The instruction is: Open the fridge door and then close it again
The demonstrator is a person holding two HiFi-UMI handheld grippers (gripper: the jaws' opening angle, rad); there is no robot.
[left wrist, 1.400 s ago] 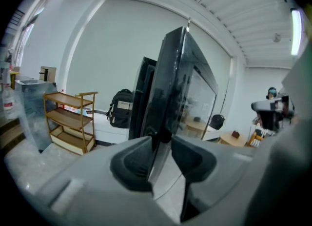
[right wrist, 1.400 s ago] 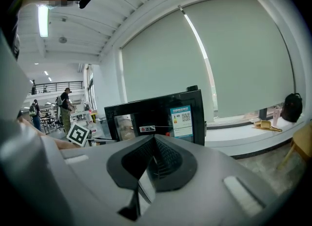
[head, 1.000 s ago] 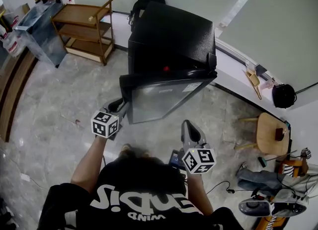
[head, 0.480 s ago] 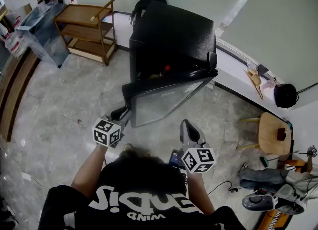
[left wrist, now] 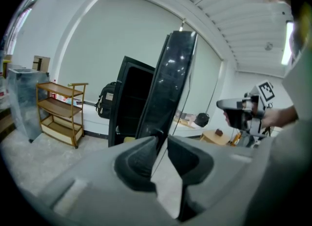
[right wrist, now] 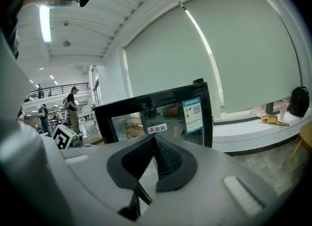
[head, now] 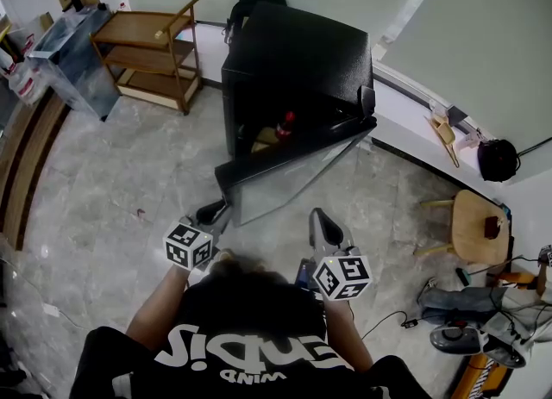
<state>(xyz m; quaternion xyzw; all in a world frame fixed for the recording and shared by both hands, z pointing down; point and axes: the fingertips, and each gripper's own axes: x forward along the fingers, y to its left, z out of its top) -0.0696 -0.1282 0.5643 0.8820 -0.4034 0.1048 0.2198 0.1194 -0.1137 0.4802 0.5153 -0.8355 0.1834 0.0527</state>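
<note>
Opening step: fridge door (head: 293, 173) part-open. Left gripper (left wrist: 159, 141) jaws just narrowed, nipping its near edge. Right gripper (right wrist: 153, 141) closed, empty. Next: reverse, push shut.

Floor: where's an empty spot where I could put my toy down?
Bare floor lies between the wooden shelf and the fridge, left of the open fridge door. Crowded: the right, round the stool, with cables and clothes.
</note>
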